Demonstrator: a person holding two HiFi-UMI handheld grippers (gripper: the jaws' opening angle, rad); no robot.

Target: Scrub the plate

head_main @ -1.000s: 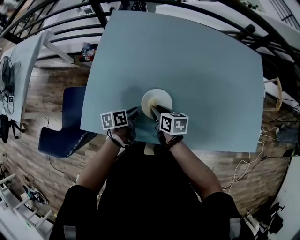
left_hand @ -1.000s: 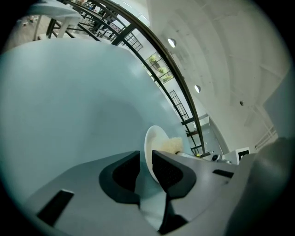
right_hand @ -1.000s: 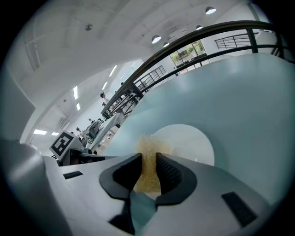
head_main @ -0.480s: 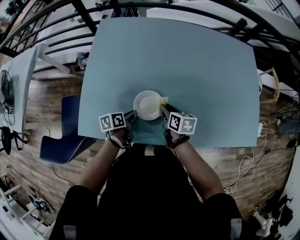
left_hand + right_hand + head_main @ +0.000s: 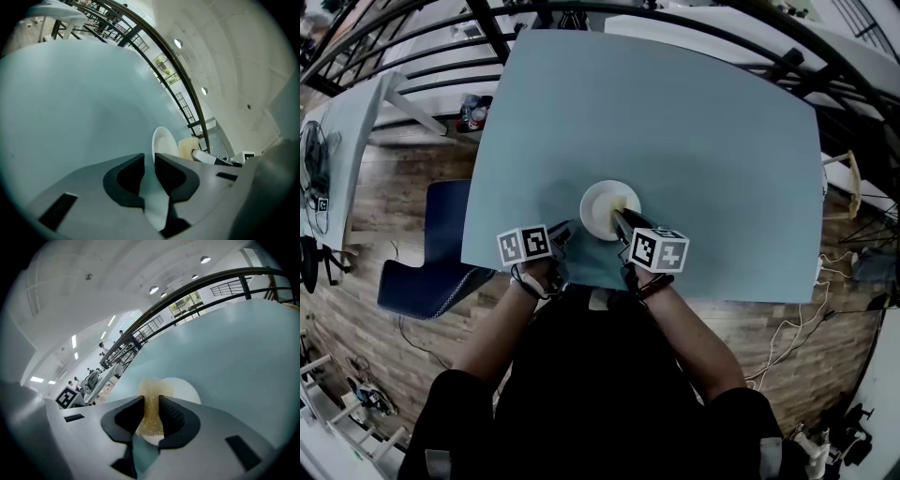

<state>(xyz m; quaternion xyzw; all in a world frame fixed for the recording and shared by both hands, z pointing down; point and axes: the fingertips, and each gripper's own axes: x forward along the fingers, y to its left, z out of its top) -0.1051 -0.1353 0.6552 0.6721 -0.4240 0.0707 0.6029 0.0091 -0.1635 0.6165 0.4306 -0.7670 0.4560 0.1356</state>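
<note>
Scrubbing looks to be the step in hand. My left gripper (image 5: 149, 161) has its fingers (image 5: 126, 178) pinched narrowly on the near rim of the plate (image 5: 607, 208), which sits on the bench (image 5: 703, 141) towards its near edge. My right gripper (image 5: 151, 404) is clamped on a yellow sponge (image 5: 152, 416) over the plate's right side. Next I'd rub the sponge across the face with steady pressure. I can't make out whether the sponge is touching, or any dirt.
</note>
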